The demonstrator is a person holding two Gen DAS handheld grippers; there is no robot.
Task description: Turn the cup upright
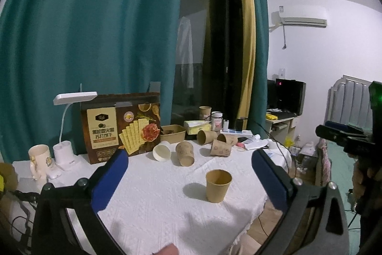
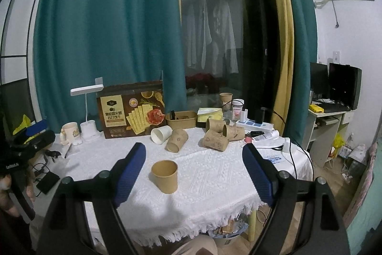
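While both grippers, left (image 1: 188,173) and right (image 2: 194,169), hover spread wide and empty, a brown paper cup (image 2: 164,176) stands upright near the front of the white tablecloth (image 2: 214,173). Behind it lie toppled cups (image 2: 176,140), a cracker box (image 2: 133,109) and a desk lamp (image 2: 87,90), before teal curtains (image 2: 107,16).

Dim indoor light, fisheye-warped dark edges.

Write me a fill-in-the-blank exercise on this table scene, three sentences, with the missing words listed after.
1. The plain brown cup nearest the grippers stands ____ on the white tablecloth.
2. The white cup near the cracker box lies on its ____.
3. Both the left gripper and the right gripper are ____ and hold nothing.

Missing words: upright; side; open
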